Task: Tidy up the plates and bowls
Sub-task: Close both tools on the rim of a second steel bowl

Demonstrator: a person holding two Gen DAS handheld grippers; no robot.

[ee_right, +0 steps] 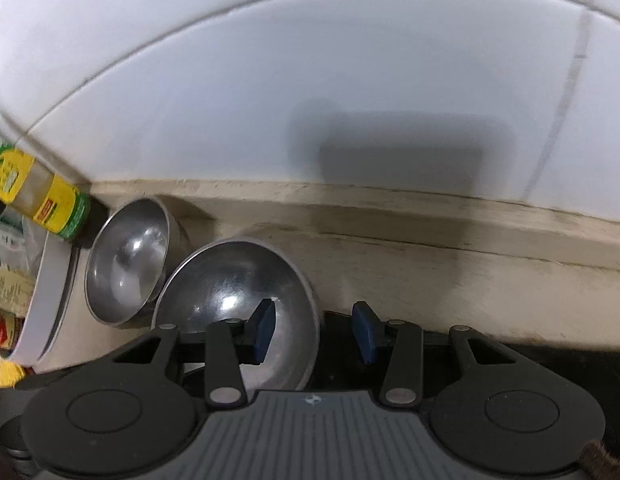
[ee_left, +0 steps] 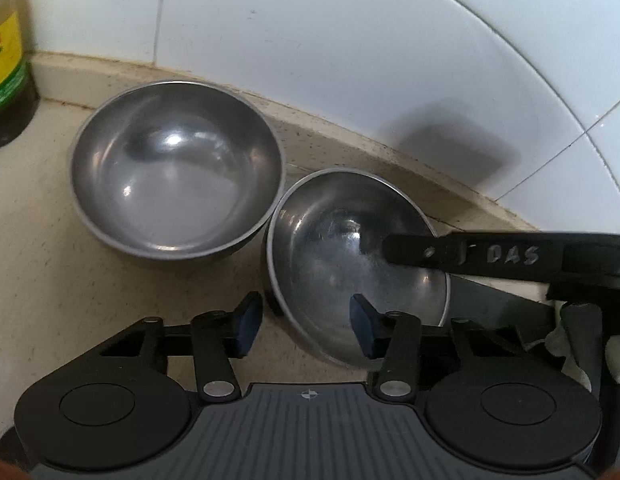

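Note:
Two steel bowls stand on the beige counter by the tiled wall. The left bowl (ee_left: 175, 168) (ee_right: 125, 264) sits upright and apart from both grippers. The right bowl (ee_left: 350, 256) (ee_right: 229, 288) leans, tilted toward the left wrist camera. My left gripper (ee_left: 305, 324) is open, straddling that bowl's near rim with one pad inside and one outside; gaps show on both sides. My right gripper (ee_right: 314, 326) is open too and straddles the opposite rim, its left pad inside the bowl. One of its fingers (ee_left: 450, 256) reaches in from the right.
A bottle with a yellow and green label (ee_left: 5, 60) (ee_right: 49, 200) stands in the left corner. A white round dish (ee_right: 41, 300) and some packets lie at the far left. A black surface (ee_right: 510, 360) borders the counter under the right gripper. The white tiled wall (ee_left: 350, 60) is close behind.

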